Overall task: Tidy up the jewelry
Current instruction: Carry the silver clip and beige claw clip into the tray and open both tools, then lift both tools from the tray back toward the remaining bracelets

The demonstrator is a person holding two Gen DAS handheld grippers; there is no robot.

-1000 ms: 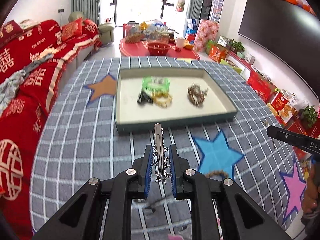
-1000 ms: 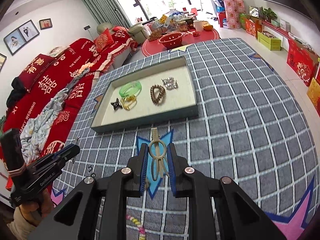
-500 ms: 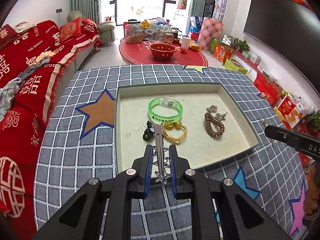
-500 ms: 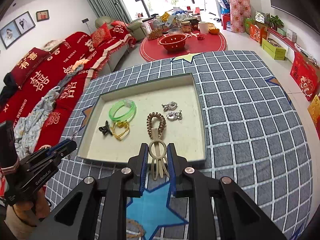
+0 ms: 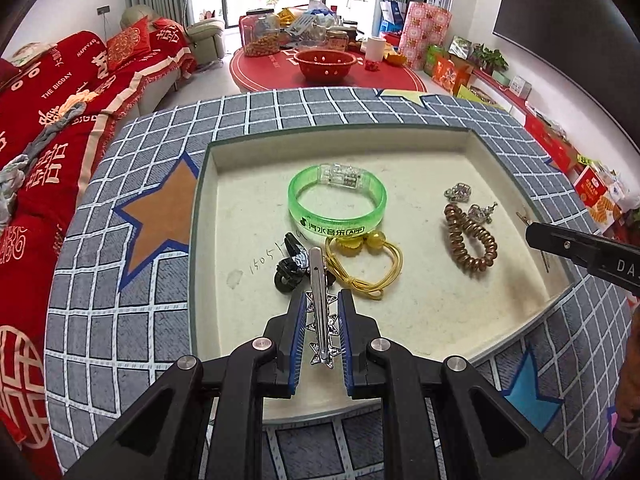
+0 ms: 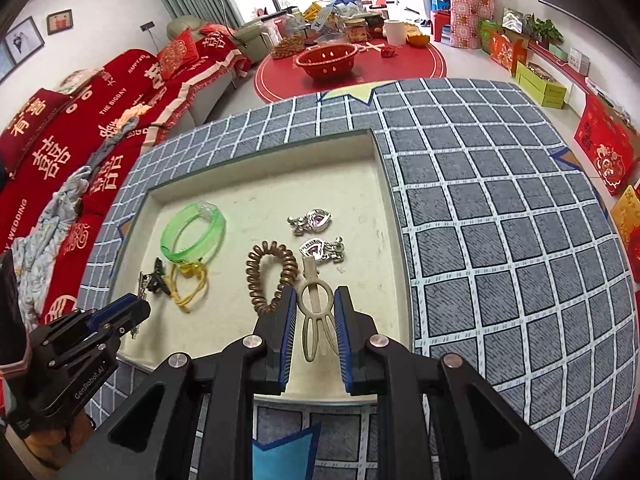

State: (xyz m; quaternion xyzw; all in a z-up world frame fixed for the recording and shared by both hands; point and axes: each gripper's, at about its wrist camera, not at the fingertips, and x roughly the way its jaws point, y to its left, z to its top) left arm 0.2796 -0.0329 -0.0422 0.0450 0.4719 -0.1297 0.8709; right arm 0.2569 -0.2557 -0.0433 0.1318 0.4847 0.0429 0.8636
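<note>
A grey checked cloth (image 5: pixel 132 320) with coloured stars covers the table, and on it sits the landmark: a shallow cream-lined tray (image 5: pixel 404 148) with a dark green rim.

Both grippers hang over the tray's near edge. The left gripper (image 5: pixel 322 312) has its jaws clamped on a silver hair clip (image 5: pixel 319 292) studded with small stars. The clip's long axis runs along the fingers, and its plain narrow end points toward the tray's far wall, overlapping the black claw clip below it in the view. The right gripper (image 6: pixel 316 312) has its jaws clamped on a beige hair clip (image 6: pixel 314 300). Its long axis also follows the fingers: the looped end points toward the tray's far wall, the prongs back toward the gripper body.

Inside the tray, the green translucent bangle (image 5: pixel 338 208) lies near the middle, toward the far wall. A coiled brown hair tie (image 5: pixel 470 240) lies to the bangle's right, stretched lengthwise from near to far. A yellow cord tie with amber beads (image 5: pixel 364 260) touches the bangle's near side. A small black claw clip (image 5: pixel 290 268) lies just left of the cord. Two silver pendants with purple stones (image 6: pixel 314 218) sit just beyond the brown tie, toward the tray's right wall.
</note>
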